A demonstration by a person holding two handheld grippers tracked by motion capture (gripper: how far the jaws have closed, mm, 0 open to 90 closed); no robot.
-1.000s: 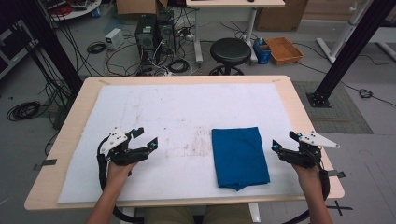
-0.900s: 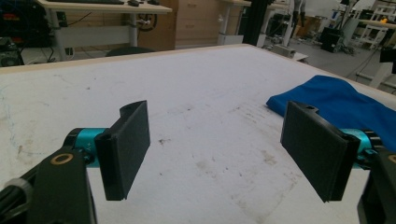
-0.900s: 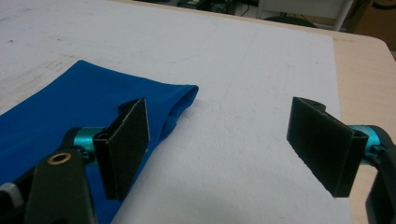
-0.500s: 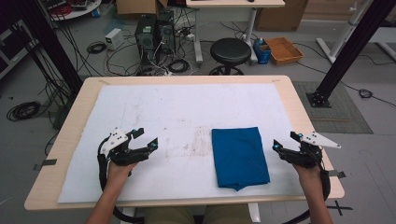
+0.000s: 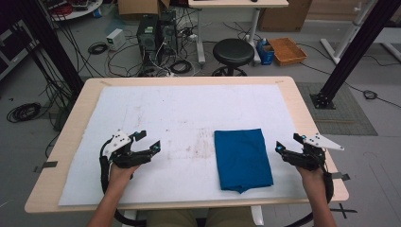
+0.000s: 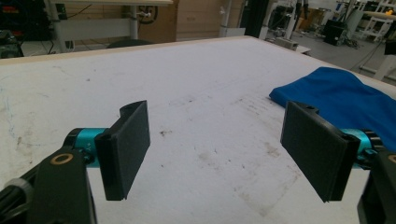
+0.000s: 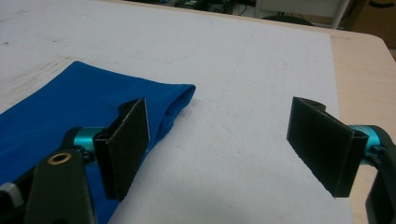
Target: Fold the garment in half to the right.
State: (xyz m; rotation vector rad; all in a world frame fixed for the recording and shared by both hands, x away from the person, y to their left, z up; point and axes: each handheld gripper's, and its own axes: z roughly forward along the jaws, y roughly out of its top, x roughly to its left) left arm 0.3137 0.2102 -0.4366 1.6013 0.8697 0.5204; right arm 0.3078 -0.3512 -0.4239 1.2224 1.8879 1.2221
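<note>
A folded blue cloth (image 5: 242,159) lies flat on the white mat (image 5: 189,118), right of the middle and near the front edge. My left gripper (image 5: 150,140) hovers open over the mat's front left, well apart from the cloth, with nothing between its jaws. In the left gripper view (image 6: 217,154) the blue cloth (image 6: 341,98) lies off to the right. My right gripper (image 5: 286,144) stands open just right of the cloth, jaws empty. In the right gripper view (image 7: 219,149) the folded cloth (image 7: 70,116) lies left of the gap, behind the left jaw.
The mat covers most of a wooden table (image 5: 307,118), with bare wood along its right and left edges. The mat has faint brown stains (image 5: 198,146) near its middle. Beyond the table stand a black stool (image 5: 232,49), computer towers (image 5: 158,30) and cables on the floor.
</note>
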